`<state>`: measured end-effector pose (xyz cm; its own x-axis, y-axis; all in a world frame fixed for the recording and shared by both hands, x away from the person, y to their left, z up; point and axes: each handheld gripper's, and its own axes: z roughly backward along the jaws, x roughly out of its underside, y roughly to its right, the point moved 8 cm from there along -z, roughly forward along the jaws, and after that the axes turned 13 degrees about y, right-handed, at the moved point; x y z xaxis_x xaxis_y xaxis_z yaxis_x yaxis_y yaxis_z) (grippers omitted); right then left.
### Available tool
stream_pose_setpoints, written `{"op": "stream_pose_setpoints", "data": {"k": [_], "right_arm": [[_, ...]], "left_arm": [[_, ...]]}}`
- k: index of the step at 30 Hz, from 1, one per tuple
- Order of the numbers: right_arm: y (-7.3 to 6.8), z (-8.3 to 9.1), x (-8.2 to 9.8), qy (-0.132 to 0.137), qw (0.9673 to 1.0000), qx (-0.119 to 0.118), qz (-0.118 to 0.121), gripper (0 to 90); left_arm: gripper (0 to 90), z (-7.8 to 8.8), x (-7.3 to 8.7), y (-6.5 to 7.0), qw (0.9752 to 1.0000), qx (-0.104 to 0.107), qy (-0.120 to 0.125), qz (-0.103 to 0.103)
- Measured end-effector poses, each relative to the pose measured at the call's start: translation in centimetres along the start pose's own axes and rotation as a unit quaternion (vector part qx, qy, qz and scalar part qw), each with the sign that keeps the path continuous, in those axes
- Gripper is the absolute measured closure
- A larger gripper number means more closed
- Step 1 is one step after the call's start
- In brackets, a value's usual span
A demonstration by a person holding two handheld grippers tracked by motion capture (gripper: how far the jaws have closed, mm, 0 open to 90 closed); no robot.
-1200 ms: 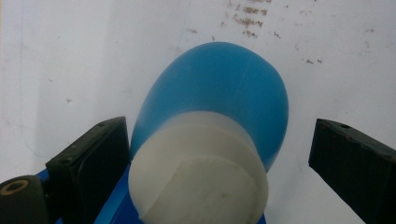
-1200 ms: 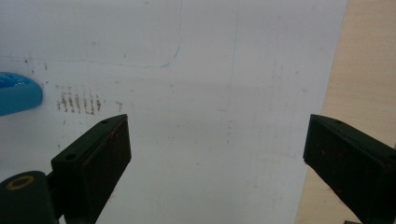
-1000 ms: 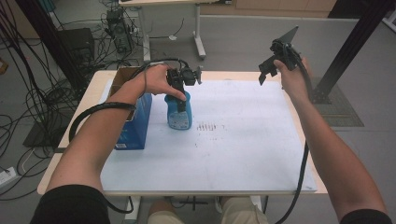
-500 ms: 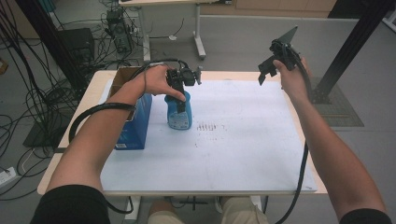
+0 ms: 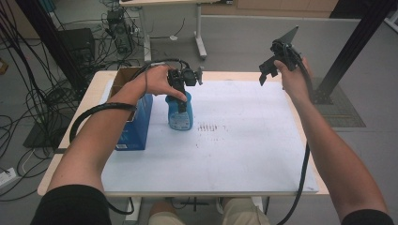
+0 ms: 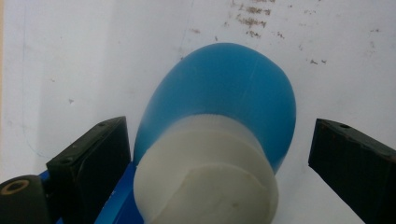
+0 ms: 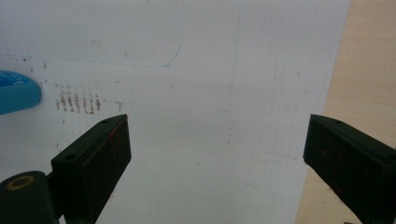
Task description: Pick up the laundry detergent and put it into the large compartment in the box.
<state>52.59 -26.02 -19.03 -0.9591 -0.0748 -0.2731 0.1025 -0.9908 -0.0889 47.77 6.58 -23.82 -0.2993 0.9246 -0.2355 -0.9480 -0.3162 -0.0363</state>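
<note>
Left gripper view: left gripper (image 6: 219, 172) spread wide, jaws straddling the white cap (image 6: 205, 175) of the blue bottle (image 6: 224, 93), clear gaps either side, nothing gripped. Bottle stands upright on the white sheet (image 5: 234, 154), just beside the blue box (image 5: 136, 126). Likely rigid smooth plastic, light, somewhat slippery; the ribbed cap or neck looks the safest hold. High view adds the right gripper (image 5: 270, 70) raised well apart, open and empty.

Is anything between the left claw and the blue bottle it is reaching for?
Nothing visible. In the left gripper view the left claw is open, its jaws either side of the blue bottle and its white cap, with the right jaw clearly apart from it. The cardboard box stands beside the bottle, outside the gap.
</note>
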Motion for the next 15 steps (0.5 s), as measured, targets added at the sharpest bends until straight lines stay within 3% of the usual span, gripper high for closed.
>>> {"op": "stream_pose_setpoints", "data": {"k": [15], "right_arm": [[-0.07, -0.08, -0.05, -0.001, 1.0, 0.0, -0.001, 7.2]], "left_arm": [[6.1, -0.11, 0.04, -0.01, 1.0, -0.002, -0.001, -0.001]]}}
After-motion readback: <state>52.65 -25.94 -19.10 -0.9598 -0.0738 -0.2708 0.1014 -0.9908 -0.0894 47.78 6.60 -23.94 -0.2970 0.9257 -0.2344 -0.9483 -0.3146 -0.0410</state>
